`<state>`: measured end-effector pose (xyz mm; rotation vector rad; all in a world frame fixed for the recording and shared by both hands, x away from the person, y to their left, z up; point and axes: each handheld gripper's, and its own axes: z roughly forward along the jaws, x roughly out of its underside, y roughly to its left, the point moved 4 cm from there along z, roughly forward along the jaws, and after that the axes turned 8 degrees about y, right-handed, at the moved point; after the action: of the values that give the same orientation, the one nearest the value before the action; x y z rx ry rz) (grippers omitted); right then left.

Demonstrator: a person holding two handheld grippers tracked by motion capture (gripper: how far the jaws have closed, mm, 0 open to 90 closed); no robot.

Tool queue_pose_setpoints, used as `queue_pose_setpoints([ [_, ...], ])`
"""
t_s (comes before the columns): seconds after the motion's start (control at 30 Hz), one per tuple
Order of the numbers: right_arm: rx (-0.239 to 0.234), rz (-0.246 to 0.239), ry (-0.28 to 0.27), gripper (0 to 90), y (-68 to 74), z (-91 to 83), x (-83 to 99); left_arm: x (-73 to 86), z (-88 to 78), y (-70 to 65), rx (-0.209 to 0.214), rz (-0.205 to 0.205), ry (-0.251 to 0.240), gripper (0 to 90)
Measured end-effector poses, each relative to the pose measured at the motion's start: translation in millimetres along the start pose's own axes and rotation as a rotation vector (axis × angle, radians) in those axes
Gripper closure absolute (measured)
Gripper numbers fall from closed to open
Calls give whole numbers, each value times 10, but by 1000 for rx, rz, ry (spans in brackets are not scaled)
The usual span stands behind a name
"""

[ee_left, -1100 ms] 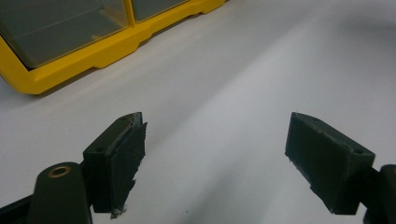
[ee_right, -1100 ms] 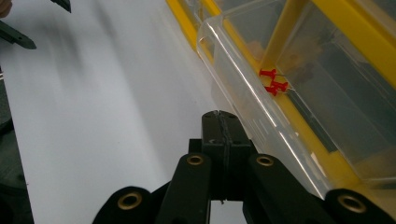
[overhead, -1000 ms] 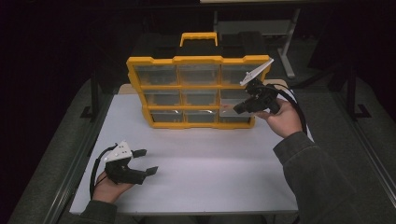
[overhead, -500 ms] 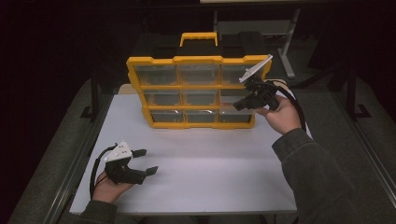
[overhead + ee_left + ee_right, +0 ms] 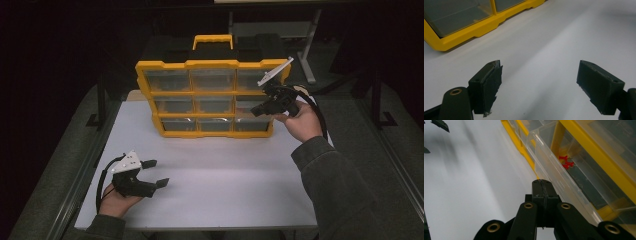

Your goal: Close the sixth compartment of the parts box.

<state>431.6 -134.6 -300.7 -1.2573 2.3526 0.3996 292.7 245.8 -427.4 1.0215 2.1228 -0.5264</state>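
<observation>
A yellow organizer (image 5: 210,97) with clear drawers and a black and yellow handle stands upright at the back of the white table (image 5: 225,170). My right gripper (image 5: 256,111) is shut, its tip against the right-hand middle drawer. In the right gripper view the closed jaws (image 5: 541,185) sit at the clear front edge of a drawer (image 5: 554,167), which stands slightly out of the frame, with red push pins (image 5: 566,162) inside. My left gripper (image 5: 157,173) rests open near the table's front left, nothing between its jaws (image 5: 539,85). The organizer's bottom edge (image 5: 461,35) lies ahead of it.
A dark frame rail (image 5: 85,165) runs along the table's left edge. A grey metal stand (image 5: 310,55) is behind the organizer at the right. White tabletop stretches between the two hands.
</observation>
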Motion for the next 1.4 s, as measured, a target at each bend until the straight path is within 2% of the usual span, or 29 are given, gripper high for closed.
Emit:
queue_pose_setpoints([
  [0.4,3,14,1,890,-41,-10,-6,-8,9,0,4,-10,-4,196],
  [0.87,21,19,10,889,-80,-21,-48,-6,-3,21,0,-3,-4,196],
  [1.4,68,26,7,890,-146,17,-98,3,-9,21,0,-7,-6,197],
])
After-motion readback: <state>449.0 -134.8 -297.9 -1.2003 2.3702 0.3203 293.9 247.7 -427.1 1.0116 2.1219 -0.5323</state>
